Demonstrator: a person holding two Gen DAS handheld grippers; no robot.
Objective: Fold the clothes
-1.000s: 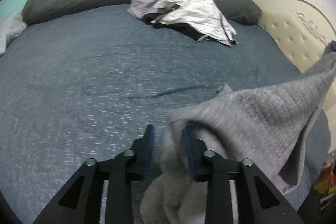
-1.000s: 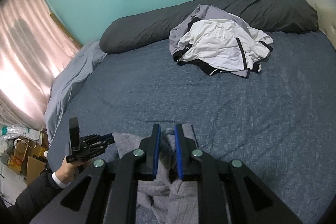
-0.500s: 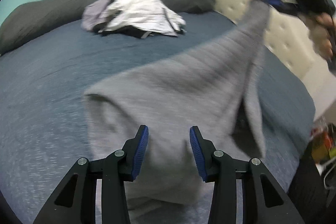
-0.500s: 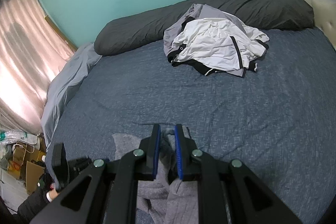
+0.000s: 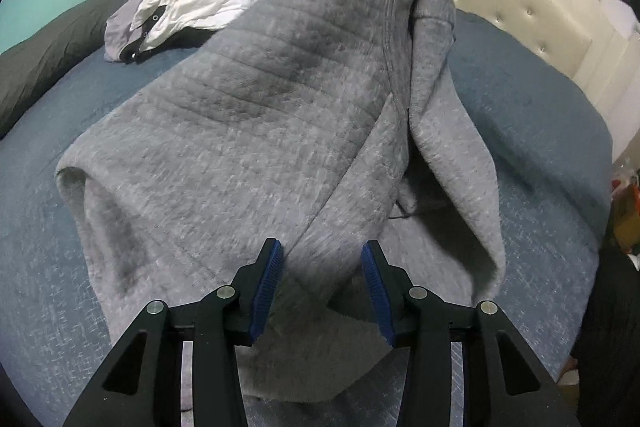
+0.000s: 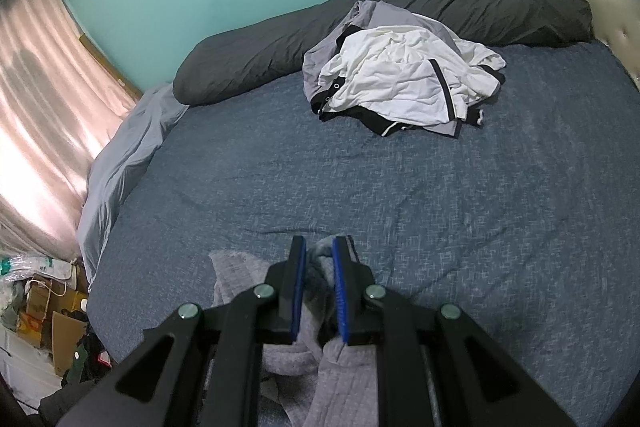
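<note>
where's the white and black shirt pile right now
The white and black shirt pile lies at the far side of the bed, against the dark grey bolster; in the left wrist view it peeks out upper left behind the lifted grey garment.

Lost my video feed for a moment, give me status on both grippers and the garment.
Right gripper jaws shut on grey sweatshirt. Left gripper jaws open, gripping nothing. Sweatshirt half lifted off bed. Clothes pile clear behind.

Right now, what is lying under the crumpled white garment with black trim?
Under the white garment with black trim lies a light grey garment, on the blue bedspread. Whether more clothes lie beneath the pile cannot be seen.
</note>
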